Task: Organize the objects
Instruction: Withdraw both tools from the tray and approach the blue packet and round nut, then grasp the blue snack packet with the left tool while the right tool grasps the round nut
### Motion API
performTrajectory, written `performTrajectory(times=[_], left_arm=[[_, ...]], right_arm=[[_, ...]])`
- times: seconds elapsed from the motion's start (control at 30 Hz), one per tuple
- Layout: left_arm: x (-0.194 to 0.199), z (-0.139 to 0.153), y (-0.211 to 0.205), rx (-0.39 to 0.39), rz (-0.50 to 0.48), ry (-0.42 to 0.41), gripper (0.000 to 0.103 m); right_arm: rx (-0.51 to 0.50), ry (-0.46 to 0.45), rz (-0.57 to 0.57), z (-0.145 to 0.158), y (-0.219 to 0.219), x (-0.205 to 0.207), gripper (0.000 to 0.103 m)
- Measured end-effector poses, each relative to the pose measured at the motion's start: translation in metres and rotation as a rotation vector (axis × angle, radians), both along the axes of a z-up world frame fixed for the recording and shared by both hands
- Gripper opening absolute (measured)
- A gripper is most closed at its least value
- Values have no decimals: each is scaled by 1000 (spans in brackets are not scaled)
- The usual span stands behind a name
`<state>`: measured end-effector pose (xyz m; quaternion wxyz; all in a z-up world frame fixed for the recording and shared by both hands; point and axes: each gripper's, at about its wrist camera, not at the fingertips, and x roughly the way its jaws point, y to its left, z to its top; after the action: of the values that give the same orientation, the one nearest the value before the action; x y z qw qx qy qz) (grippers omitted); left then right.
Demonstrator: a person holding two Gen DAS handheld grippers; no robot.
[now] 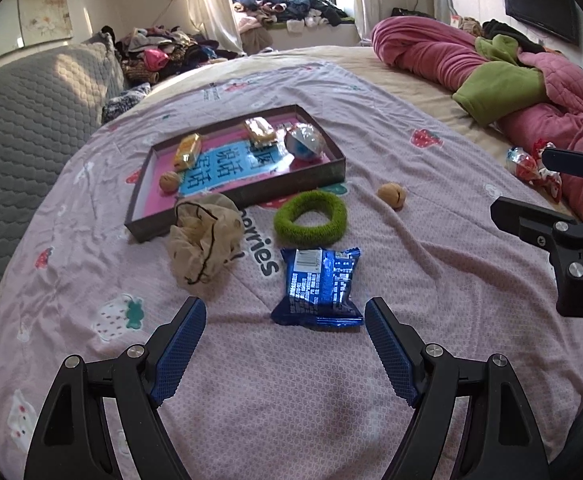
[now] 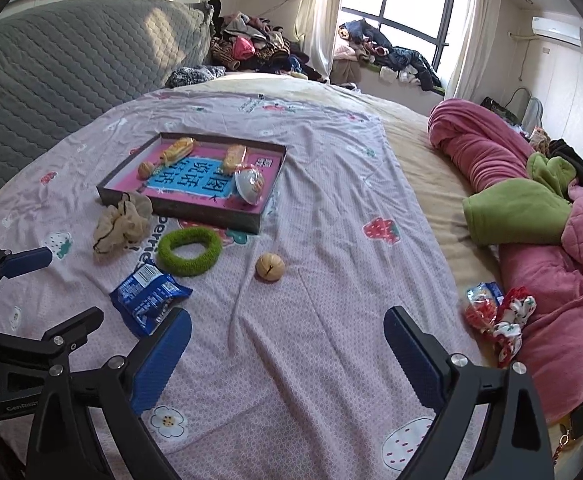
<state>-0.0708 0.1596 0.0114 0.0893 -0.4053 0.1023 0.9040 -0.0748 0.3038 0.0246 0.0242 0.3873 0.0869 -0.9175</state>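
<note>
Ok, both grippers' fingers wide, empty; left gripper point(image 1: 285, 312) lined up on blue packet point(image 1: 318, 286): straddle its sides, pinch, carry to tray point(image 1: 235, 194); right gripper point(image 2: 287, 332) idle.

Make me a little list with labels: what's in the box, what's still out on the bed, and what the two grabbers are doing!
in the box: two yellow snack packs, a walnut, a shiny ball
out on the sheet: blue snack packet, green fuzzy ring, beige scrunchie, second walnut
by the pink blanket: red-and-white wrapped bits
left gripper: fingers open, blue packet just ahead, not touching
right gripper: fingers open, holding nothing
</note>
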Motion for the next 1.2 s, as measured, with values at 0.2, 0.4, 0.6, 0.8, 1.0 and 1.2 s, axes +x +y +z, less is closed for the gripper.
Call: performTrajectory(times=[0.2, 0.4, 0.6, 0.8, 1.0, 1.2], left_arm=[[-7, -12, 0, 0, 5, -15, 83], [-16, -22, 4, 0, -2, -33, 83], [-27, -32, 7, -1, -1, -53, 83], [-38, -40, 10, 2, -2, -66, 83], [-46, -47, 13, 5, -6, -76, 83], [-53, -54, 14, 23, -7, -84, 83]], right_arm=[[1, -26, 7, -15, 0, -8, 101], [11, -33, 19, -23, 0, -18, 101], [3, -39, 30, -32, 2, -33, 101], [-9, -49, 43, -40, 3, -50, 101], [3, -69, 60, -56, -4, -64, 101], [-2, -87, 81, -70, -9, -80, 101]])
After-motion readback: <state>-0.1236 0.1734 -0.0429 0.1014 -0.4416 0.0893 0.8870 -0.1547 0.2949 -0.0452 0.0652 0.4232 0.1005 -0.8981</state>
